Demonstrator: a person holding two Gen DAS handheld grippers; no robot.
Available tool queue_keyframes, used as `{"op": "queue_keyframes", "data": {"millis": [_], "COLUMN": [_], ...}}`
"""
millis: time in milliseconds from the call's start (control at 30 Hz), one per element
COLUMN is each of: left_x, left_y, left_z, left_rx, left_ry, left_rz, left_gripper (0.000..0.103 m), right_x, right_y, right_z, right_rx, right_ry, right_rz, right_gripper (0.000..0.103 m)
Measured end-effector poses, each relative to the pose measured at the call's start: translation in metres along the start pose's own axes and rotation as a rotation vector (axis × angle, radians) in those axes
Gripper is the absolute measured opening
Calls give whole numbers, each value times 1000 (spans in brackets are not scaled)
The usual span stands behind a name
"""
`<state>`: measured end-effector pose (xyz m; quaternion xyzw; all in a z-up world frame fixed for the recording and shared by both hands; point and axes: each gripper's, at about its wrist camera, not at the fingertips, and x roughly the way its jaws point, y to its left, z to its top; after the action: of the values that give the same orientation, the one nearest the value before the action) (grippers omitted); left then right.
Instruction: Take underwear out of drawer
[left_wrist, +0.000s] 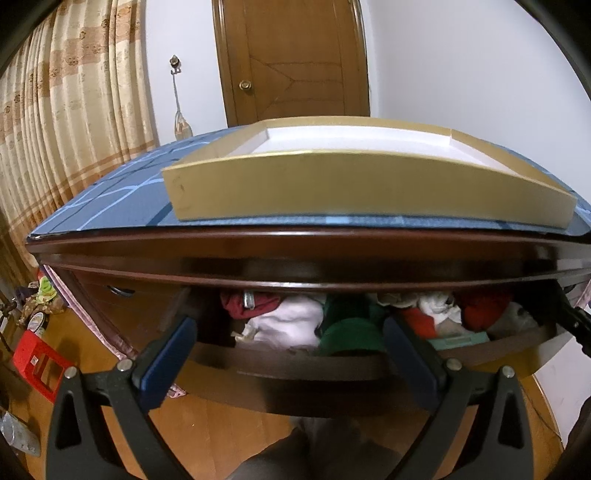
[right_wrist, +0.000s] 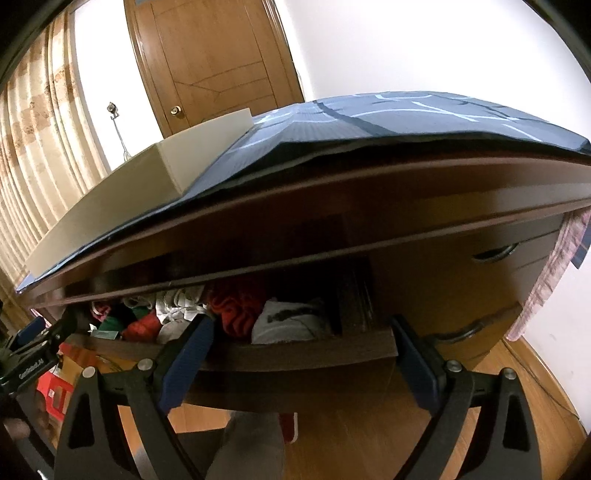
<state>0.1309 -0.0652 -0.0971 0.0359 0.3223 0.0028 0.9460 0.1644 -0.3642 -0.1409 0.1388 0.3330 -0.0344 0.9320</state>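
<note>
Underwear (left_wrist: 288, 321) in open drawer (left_wrist: 295, 363), just beyond spread left gripper (left_wrist: 290, 332)

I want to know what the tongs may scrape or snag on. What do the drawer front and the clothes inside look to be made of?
The drawer front looks like dark wood or veneer with a smooth, slightly glossy finish; faint grain shows. The clothes look like soft fabric, likely knit cotton, going by their matte folds and crumpling. The exact fibre cannot be told.
</note>
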Motion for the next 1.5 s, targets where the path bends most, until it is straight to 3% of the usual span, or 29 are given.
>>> {"op": "queue_keyframes", "data": {"millis": [633, 1033, 1500], "left_x": [15, 20, 10], "left_y": [14, 21, 26], "left_z": [-6, -8, -19], "left_rx": [15, 0, 0], "left_ry": [80, 124, 124], "left_rz": [38, -37, -46], "left_gripper": [103, 103, 103], "right_x": [-21, -28, -28], "right_y": [-3, -5, -7], "right_z": [-20, -20, -18], "right_rx": [1, 4, 4], "right_ry": [27, 45, 55], "right_rz": [-20, -25, -27], "right_gripper": [95, 95, 95]}}
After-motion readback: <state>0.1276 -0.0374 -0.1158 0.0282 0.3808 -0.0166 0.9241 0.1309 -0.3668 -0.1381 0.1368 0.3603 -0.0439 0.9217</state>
